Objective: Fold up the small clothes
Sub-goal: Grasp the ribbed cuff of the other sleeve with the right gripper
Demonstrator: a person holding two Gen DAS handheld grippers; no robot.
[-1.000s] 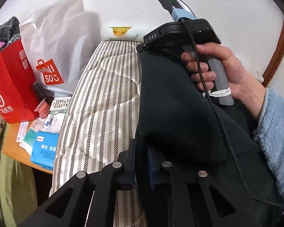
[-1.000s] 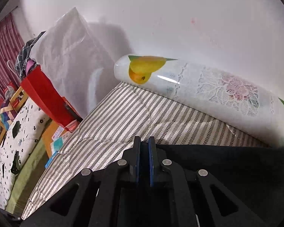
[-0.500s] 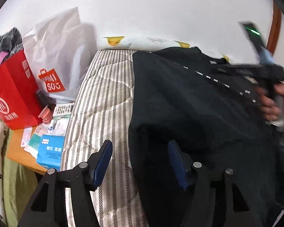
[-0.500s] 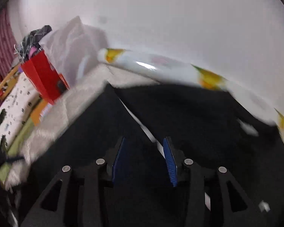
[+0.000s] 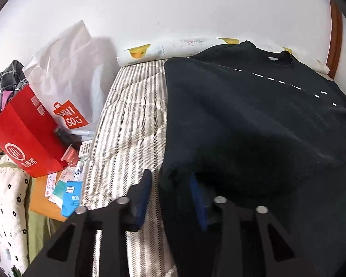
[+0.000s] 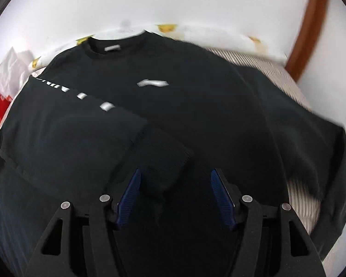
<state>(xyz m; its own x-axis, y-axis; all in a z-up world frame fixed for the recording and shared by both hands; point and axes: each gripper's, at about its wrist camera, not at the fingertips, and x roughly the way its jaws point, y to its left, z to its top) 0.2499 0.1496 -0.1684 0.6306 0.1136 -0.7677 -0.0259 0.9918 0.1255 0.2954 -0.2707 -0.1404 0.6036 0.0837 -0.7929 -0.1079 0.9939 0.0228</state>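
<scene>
A black long-sleeved sweatshirt point(image 6: 196, 115) with a white chest logo lies spread on the striped mattress point(image 5: 131, 124). Its left sleeve point(image 6: 80, 124), with white printed marks, is folded across the chest. It also shows in the left wrist view point(image 5: 253, 127), neck toward the wall. My left gripper point(image 5: 170, 198) is open at the shirt's left edge, with the fabric edge between its blue pads. My right gripper point(image 6: 175, 194) is open just above the folded sleeve's cuff point(image 6: 163, 161), holding nothing.
A rolled plastic cloth with fruit print point(image 5: 150, 50) lies along the wall. Left of the bed stand a white shopping bag point(image 5: 67, 78), a red bag point(image 5: 27, 136) and a cluttered wooden side table point(image 5: 43, 198). A wooden frame point(image 6: 306, 32) is at right.
Both grippers let go of the black sleeve and opened. The sleeve now lies folded over the chest. The right gripper swung away to the right and pulled back.
</scene>
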